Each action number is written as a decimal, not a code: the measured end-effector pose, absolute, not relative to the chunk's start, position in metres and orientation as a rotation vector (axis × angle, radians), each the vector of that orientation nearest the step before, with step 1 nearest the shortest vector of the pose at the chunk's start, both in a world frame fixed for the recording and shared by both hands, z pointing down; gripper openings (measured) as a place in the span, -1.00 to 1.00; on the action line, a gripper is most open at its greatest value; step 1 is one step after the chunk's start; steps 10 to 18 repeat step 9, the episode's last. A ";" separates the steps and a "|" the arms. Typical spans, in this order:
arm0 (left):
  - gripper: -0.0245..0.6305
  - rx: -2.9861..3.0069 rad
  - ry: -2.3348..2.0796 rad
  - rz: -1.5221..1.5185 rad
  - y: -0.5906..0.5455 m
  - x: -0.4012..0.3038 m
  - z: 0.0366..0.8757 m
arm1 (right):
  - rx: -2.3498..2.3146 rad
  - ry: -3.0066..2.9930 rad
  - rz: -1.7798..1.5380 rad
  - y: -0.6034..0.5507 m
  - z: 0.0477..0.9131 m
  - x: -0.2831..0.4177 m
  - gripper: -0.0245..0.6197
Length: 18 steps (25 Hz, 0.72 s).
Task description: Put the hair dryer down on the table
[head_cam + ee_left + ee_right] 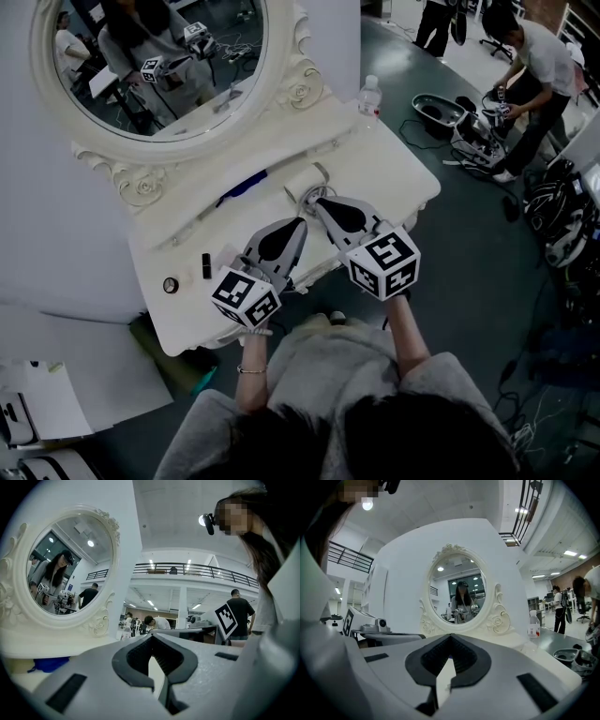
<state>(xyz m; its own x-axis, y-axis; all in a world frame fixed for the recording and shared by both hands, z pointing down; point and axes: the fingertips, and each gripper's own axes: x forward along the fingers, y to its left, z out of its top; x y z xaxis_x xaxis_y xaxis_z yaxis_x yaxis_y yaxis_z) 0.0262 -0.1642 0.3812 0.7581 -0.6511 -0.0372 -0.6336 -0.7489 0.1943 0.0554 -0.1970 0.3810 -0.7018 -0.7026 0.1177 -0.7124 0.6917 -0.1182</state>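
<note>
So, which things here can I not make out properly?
Blue object: head view, too small to name; left gripper view, half behind the jaws.
Pale item at the right gripper tip: head view, partly covered by it.
Small round thing: head view, too small.

Mirror [159, 66] walls the table [403, 183] behind; bottle [369, 97] guards its corner; right side open.

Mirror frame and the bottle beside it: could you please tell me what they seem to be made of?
Mirror frame: matte cream-white, with moulded roses and scrolls; painted wood or cast resin, can't tell which. Bottle: clear plastic, probably, see-through with a white cap.
</note>
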 end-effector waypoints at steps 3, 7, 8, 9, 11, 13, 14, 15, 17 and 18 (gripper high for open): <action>-0.91 2.788 -1.018 -0.145 -0.165 0.027 0.381 | 1.185 -2.828 0.234 -0.199 0.382 0.056 -0.93; -0.91 2.788 -1.014 -0.149 -0.165 0.029 0.381 | 1.186 -2.824 0.235 -0.198 0.384 0.056 -0.93; -0.91 2.789 -1.013 -0.150 -0.165 0.029 0.380 | 1.187 -2.824 0.234 -0.198 0.385 0.056 -0.93; -0.91 2.791 -1.012 -0.150 -0.166 0.029 0.380 | 1.188 -2.824 0.234 -0.198 0.385 0.057 -0.93; -0.91 2.791 -1.012 -0.150 -0.166 0.029 0.380 | 1.188 -2.824 0.234 -0.198 0.385 0.057 -0.93; -0.91 2.791 -1.012 -0.150 -0.166 0.029 0.380 | 1.188 -2.824 0.234 -0.198 0.385 0.057 -0.93; -0.91 2.791 -1.012 -0.150 -0.166 0.029 0.380 | 1.188 -2.824 0.234 -0.198 0.385 0.057 -0.93; -0.91 2.791 -1.012 -0.150 -0.166 0.029 0.380 | 1.188 -2.824 0.234 -0.198 0.385 0.057 -0.93; -0.91 2.791 -1.012 -0.150 -0.166 0.029 0.380 | 1.188 -2.824 0.234 -0.198 0.385 0.057 -0.93; -0.91 2.791 -1.012 -0.150 -0.166 0.029 0.380 | 1.188 -2.824 0.234 -0.198 0.385 0.057 -0.93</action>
